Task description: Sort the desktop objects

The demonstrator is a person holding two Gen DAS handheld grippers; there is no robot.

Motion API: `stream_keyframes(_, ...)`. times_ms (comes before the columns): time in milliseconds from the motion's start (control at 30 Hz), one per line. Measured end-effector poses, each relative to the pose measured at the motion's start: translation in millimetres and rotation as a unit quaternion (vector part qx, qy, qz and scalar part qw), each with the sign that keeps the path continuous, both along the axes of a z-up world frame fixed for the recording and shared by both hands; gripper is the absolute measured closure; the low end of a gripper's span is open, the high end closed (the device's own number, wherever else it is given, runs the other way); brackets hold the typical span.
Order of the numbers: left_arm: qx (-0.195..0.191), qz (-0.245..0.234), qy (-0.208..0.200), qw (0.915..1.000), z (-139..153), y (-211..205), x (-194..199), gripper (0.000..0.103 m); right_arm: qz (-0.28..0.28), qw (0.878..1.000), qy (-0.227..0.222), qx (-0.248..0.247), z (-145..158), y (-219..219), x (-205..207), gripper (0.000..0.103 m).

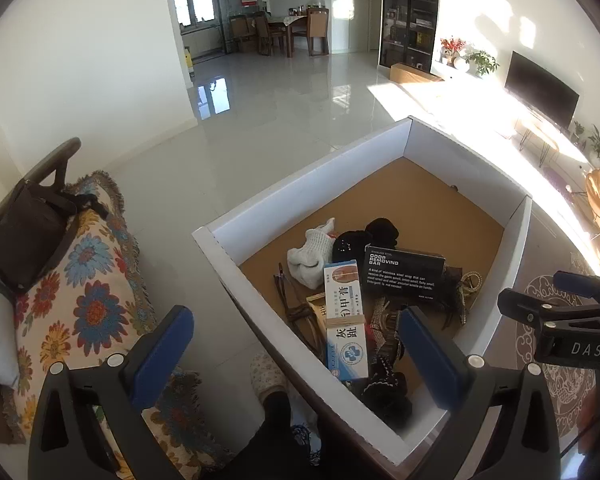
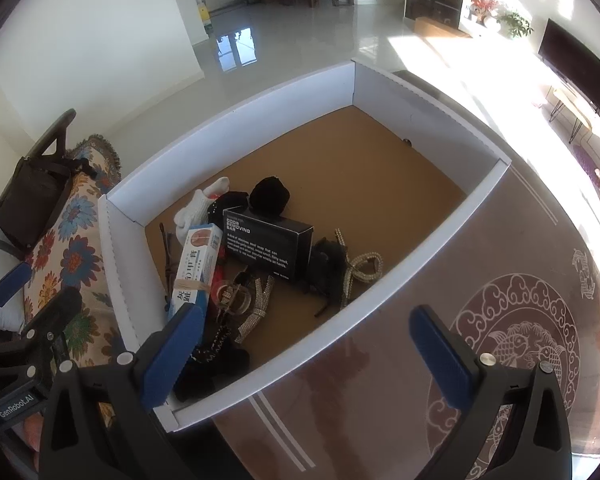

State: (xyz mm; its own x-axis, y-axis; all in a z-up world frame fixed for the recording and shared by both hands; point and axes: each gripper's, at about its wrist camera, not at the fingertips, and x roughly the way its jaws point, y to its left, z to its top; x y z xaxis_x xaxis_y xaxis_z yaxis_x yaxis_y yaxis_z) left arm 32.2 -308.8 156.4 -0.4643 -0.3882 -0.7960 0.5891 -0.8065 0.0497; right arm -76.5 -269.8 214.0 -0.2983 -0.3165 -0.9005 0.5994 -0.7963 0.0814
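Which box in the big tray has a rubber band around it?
The long white-and-blue box, lying at the left side of the tray. A tan band wraps around its middle. The black box beside it, printed with white words, has no band.

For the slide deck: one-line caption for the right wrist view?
Open right hand-held gripper hovers above white tray of jumbled items, black box in the middle.

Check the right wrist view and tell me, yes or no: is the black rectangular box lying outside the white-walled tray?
No, the black rectangular box lies inside the white-walled tray, on its brown floor.
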Motion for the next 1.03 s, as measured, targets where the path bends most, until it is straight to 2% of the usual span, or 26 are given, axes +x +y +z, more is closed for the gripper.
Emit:
stream_keyframes(300, -0.037, 0.013, -0.017, 0.9991, 7, 9, -7, 0.000, 0.006, 1.000, 0.004, 0.000, 4, -4, -3, 0.000)
stream_keyframes(500, -0.007, 0.000, -0.011, 0.9999, 6, 10, -9, 0.000, 0.010, 1.000, 0.008, 0.003, 7, -8, -4, 0.000)
stream_keyframes(733, -0.016, -0.003, -0.023, 0.9996, 4, 11, -16, 0.000, 0.015, 1.000, 0.007, 0.006, 6, -11, -4, 0.000)
stream_keyframes(867, 0.014, -0.012, -0.024, 0.9995, -1, 7, -20, 0.000, 0.014, 1.000, 0.009, 0.007, 7, -11, -5, 0.000)
stream_keyframes(967, 0.038, 0.005, -0.006, 0.9993, -3, 2, -15, 0.000, 0.011, 1.000, 0.011, 0.006, 8, -12, -7, 0.000)
stream_keyframes(1033, 0.039, 0.004, 0.007, 0.9992, -1, 3, -14, 0.000, 0.011, 1.000, 0.012, 0.007, 8, -13, -8, 0.000)
